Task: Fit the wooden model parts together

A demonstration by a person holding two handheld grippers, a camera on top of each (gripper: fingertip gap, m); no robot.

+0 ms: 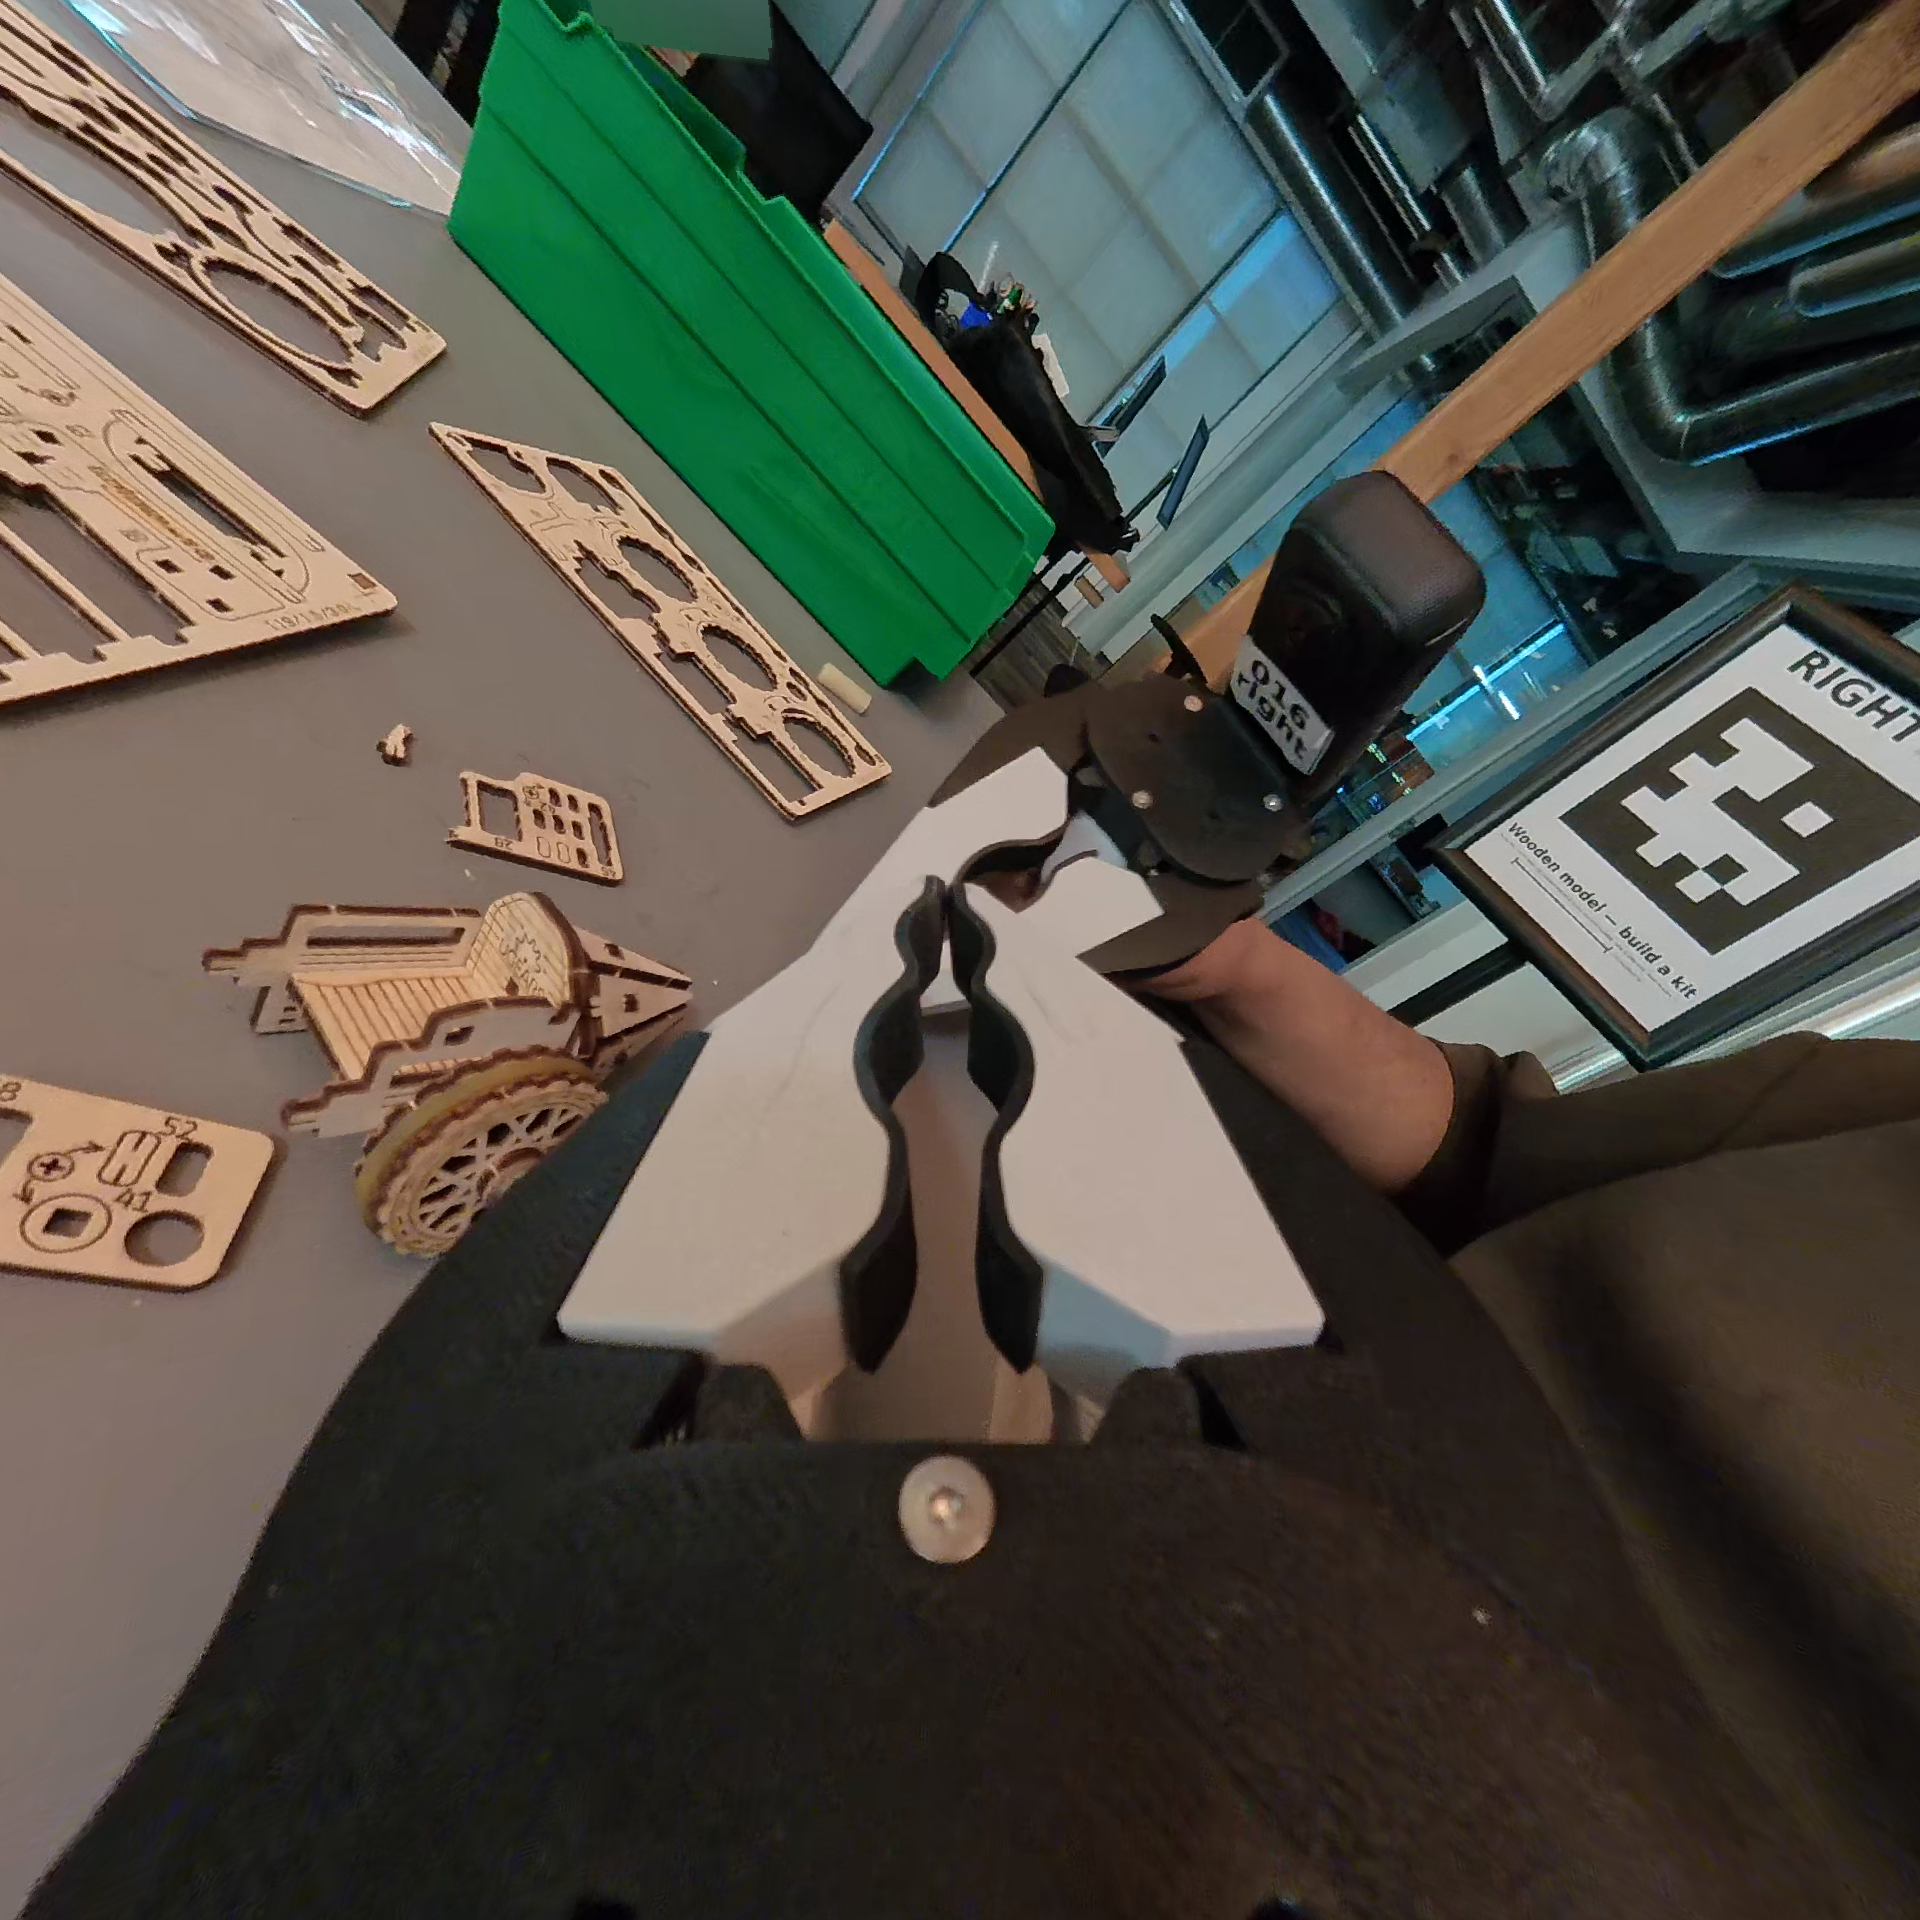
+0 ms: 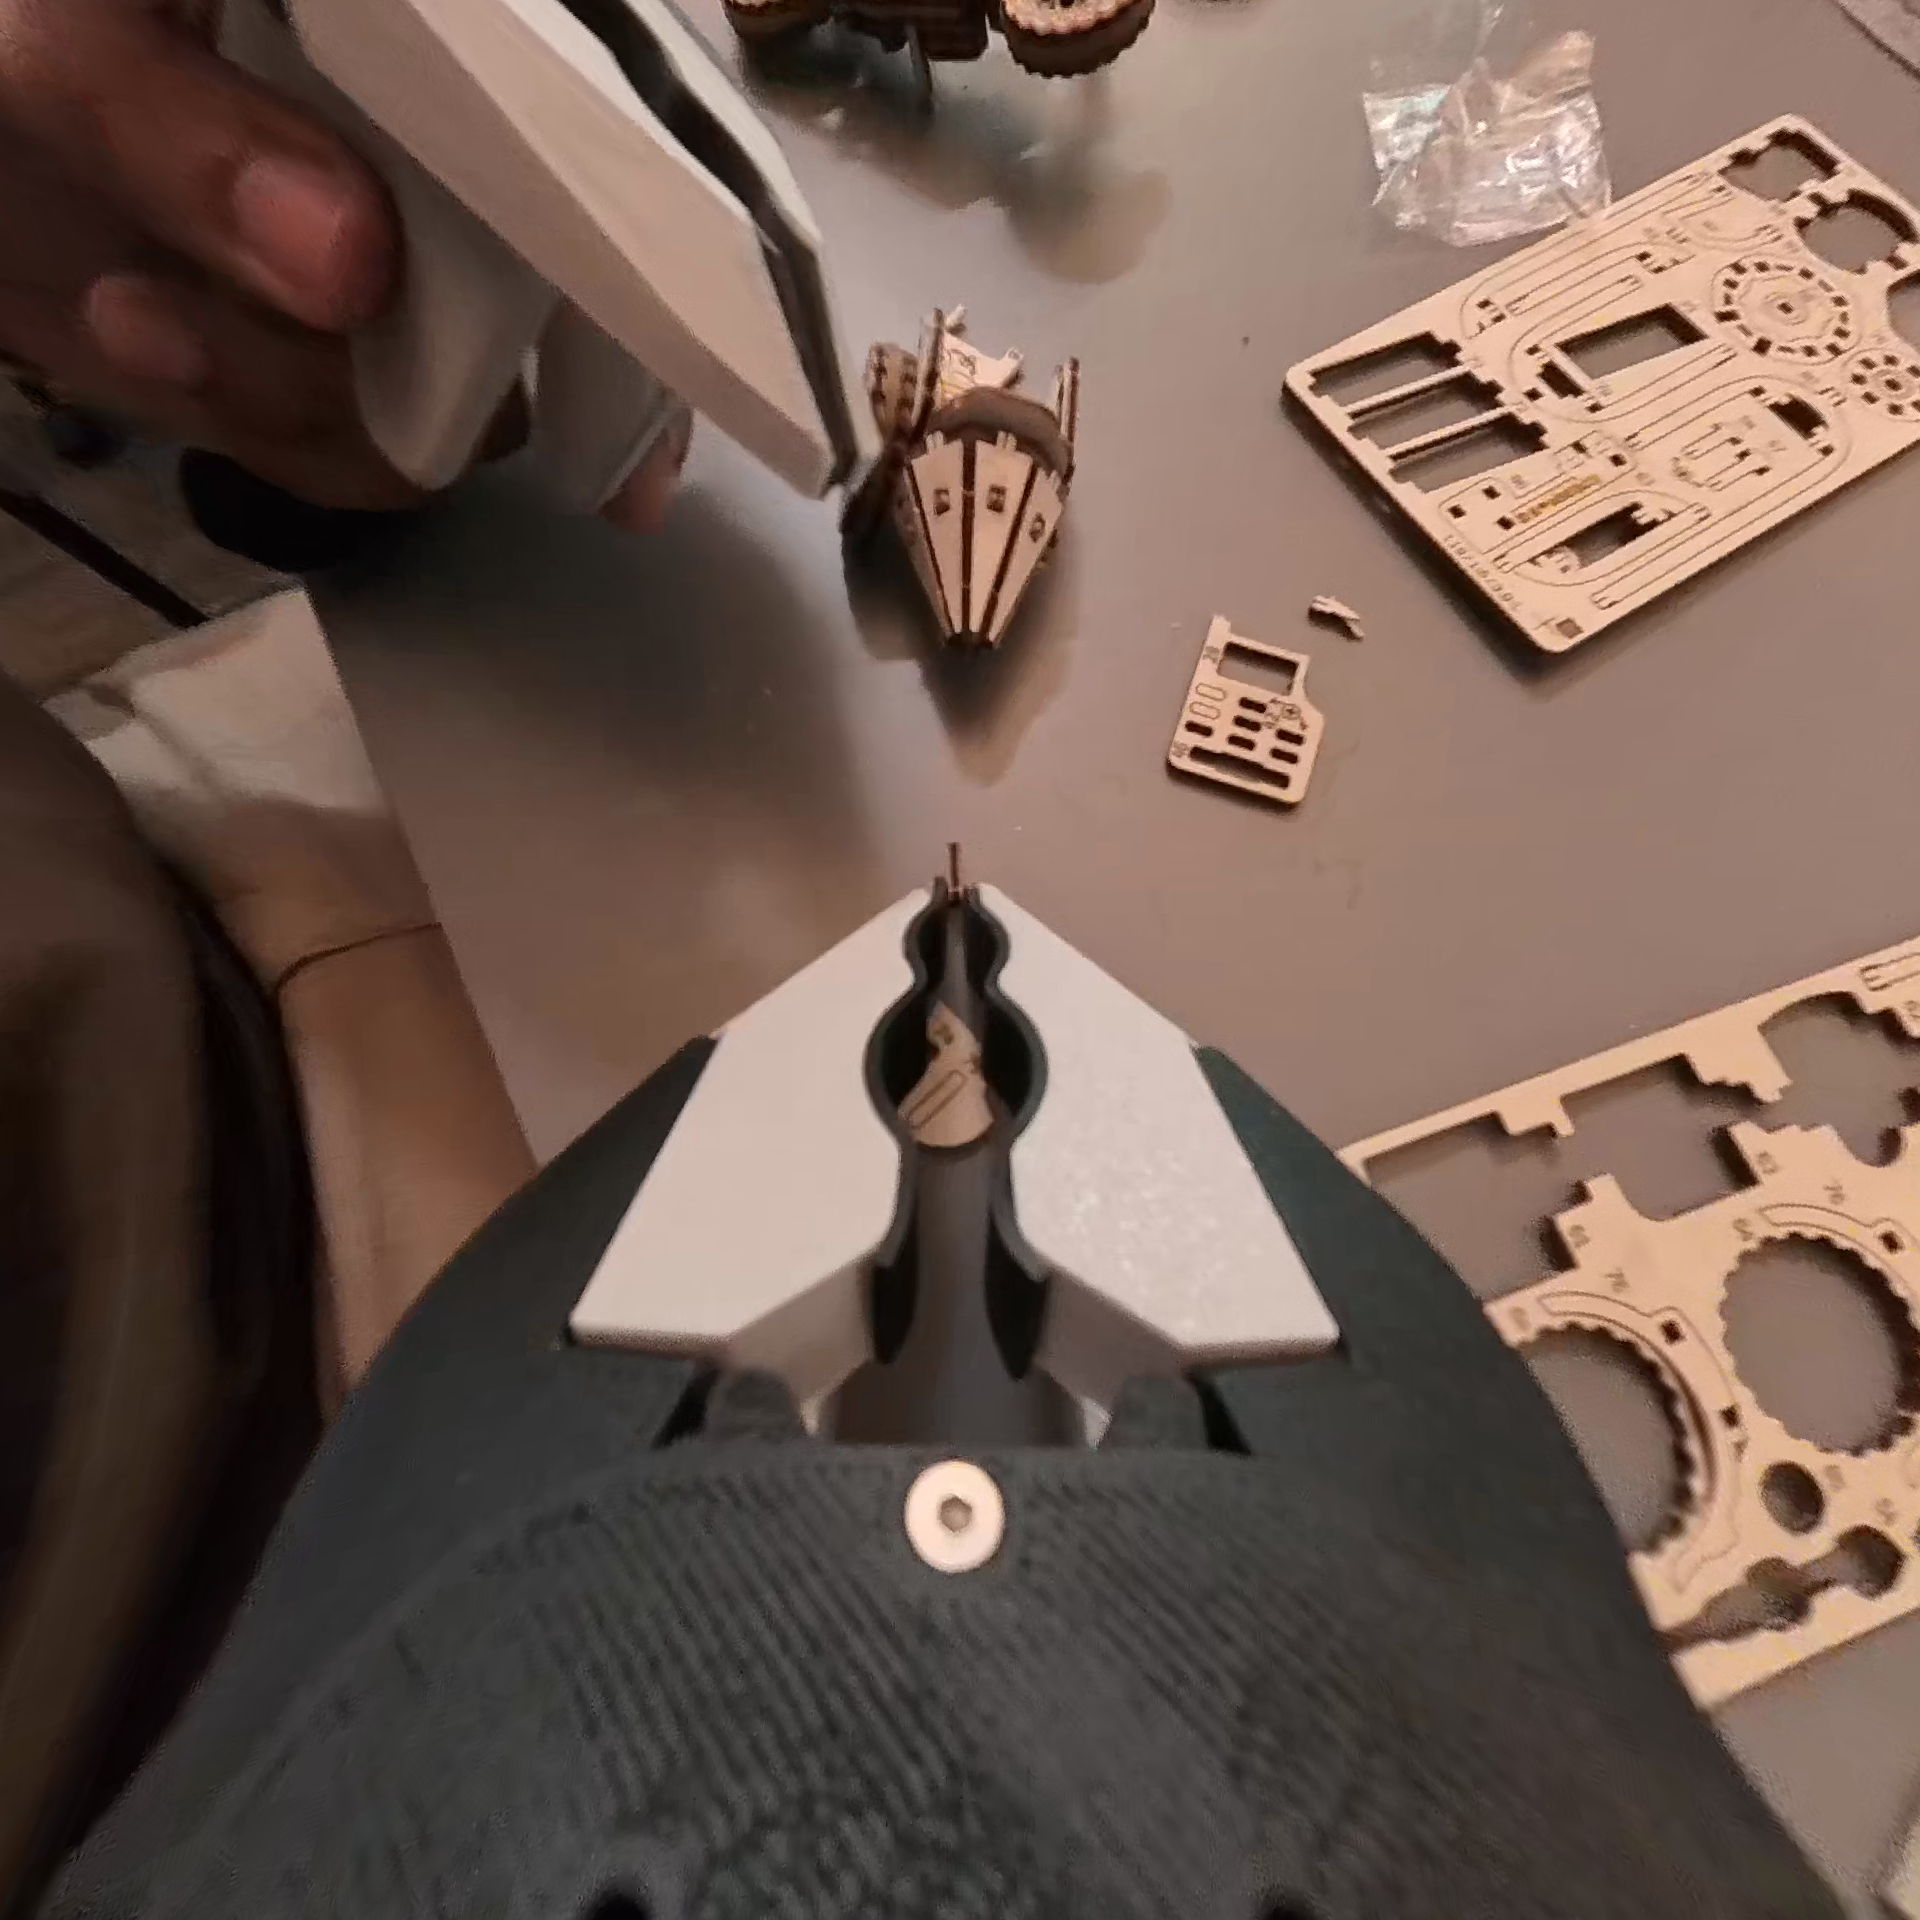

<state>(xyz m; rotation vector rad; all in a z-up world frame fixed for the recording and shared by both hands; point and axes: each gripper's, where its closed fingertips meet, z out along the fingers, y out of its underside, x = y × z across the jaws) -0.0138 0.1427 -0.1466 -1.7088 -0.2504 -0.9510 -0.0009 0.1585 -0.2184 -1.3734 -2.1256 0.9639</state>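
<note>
My left gripper (image 1: 940, 896) is shut with nothing showing between its tips. In the right wrist view it (image 2: 844, 480) comes in from the top left, tips right beside a cone-shaped wooden sub-assembly (image 2: 982, 520); I cannot tell if they touch. That cone (image 1: 634, 982) lies left of my left tips, next to a partly built model with a spoked wheel (image 1: 468, 1164). My right gripper (image 2: 954, 902) is shut on a small flat wooden piece (image 2: 945, 1101), held above the table. It (image 1: 982, 868) also shows just beyond my left tips.
Punched wooden sheets (image 1: 665, 613) (image 2: 1621, 395) (image 2: 1766, 1351) and a small cut-out card (image 2: 1242, 717) lie on the grey table (image 2: 1455, 935). A green bin (image 1: 727, 343) stands at the back. A framed marker sign (image 1: 1714, 831) is at the right. Clear wrap (image 2: 1486, 156) lies far right. Spacing between my two grippers at the tips: around 8 cm. About 7 cm separates my right fingertips from the small cut-out card (image 2: 1242, 717). It is also in sight in the left wrist view (image 1: 555, 827).
</note>
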